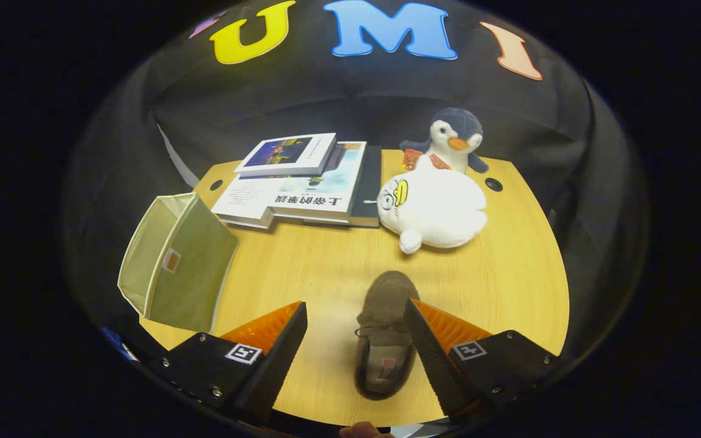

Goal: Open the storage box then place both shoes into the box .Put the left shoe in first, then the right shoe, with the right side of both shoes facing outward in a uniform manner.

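A brown moccasin shoe [385, 331] lies on the wooden table [326, 267], its toe pointing away from me, between my two fingers and close to the right one. My gripper [355, 316] is open, hovering above the shoe, and neither finger presses on it. A pale green fabric storage box [183, 267] stands beyond the left finger at the table's left edge, its opening facing left and away from me.
A stack of books [302, 182] lies at the back of the table. A white plush seal [432, 210] sits ahead of the shoe, with a plush penguin [454, 140] behind it. Bare wood stretches between the box and the shoe.
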